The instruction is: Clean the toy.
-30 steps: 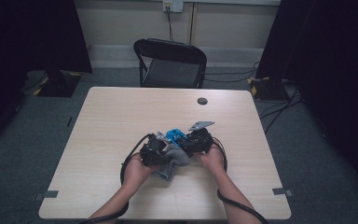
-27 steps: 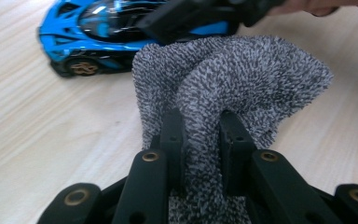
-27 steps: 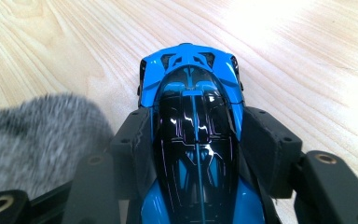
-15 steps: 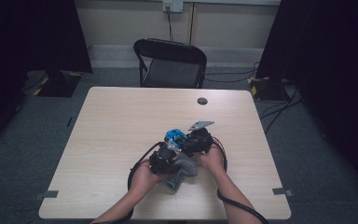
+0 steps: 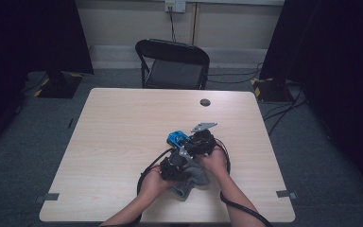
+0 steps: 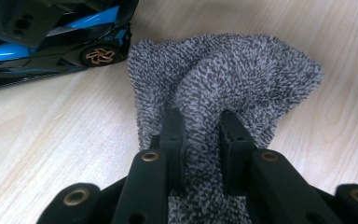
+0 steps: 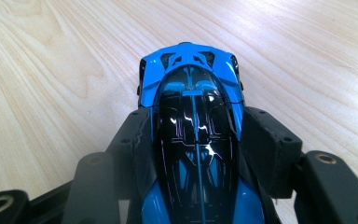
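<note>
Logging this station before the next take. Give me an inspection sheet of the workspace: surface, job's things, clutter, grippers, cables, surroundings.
Surface: light wood table, bare apart from the items below.
Job's things: blue and black toy car; grey terry cloth, bunched beside the car.
Clutter: small dark round disc near the far edge; what it is cannot be told.
Grippers: left hand-held gripper shut on the cloth; right hand-held gripper shut on the car's sides.
Cables: black cable loops on the table from the left hand-held gripper; another trails off the near edge at the right.
Surroundings: black folding chair beyond the table, grey carpet, floor cables, dark curtains.
</note>
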The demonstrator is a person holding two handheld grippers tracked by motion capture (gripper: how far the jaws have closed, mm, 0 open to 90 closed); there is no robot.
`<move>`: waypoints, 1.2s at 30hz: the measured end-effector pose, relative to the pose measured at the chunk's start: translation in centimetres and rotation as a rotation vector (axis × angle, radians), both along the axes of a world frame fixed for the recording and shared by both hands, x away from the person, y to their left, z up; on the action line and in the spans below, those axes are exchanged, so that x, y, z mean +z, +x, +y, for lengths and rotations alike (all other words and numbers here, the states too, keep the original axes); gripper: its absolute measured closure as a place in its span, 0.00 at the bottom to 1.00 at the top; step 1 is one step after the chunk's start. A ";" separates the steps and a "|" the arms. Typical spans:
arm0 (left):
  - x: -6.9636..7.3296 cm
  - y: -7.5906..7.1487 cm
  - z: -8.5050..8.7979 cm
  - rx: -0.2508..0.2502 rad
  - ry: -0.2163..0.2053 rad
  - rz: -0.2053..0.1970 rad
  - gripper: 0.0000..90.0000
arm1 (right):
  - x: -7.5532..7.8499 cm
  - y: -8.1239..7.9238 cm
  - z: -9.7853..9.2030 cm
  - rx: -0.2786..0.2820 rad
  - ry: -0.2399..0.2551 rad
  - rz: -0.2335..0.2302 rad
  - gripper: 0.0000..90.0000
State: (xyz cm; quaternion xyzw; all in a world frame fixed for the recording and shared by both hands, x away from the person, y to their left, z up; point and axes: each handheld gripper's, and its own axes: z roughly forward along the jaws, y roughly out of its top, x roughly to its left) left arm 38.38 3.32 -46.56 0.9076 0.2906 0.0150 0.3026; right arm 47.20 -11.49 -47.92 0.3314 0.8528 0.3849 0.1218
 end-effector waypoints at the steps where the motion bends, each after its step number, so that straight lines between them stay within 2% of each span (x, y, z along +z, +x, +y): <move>1: 0.0 0.1 0.0 0.004 -0.002 0.000 0.83 | 0.0 0.0 0.0 0.000 0.000 0.000 0.49; 11: -0.1 1.2 0.1 0.032 0.007 -0.006 0.82 | 0.0 -0.1 -0.1 0.000 0.000 -0.003 0.49; 18: 0.0 1.6 0.3 0.043 0.031 -0.020 0.82 | 0.0 0.0 -0.1 0.001 0.000 -0.003 0.49; 27: 0.2 2.3 1.2 0.057 0.044 -0.010 0.82 | 0.0 -0.1 -0.1 0.000 0.001 -0.003 0.49; 36: 0.3 3.3 2.8 0.113 0.051 -0.006 0.82 | -0.1 -0.1 -0.1 0.000 0.003 -0.005 0.49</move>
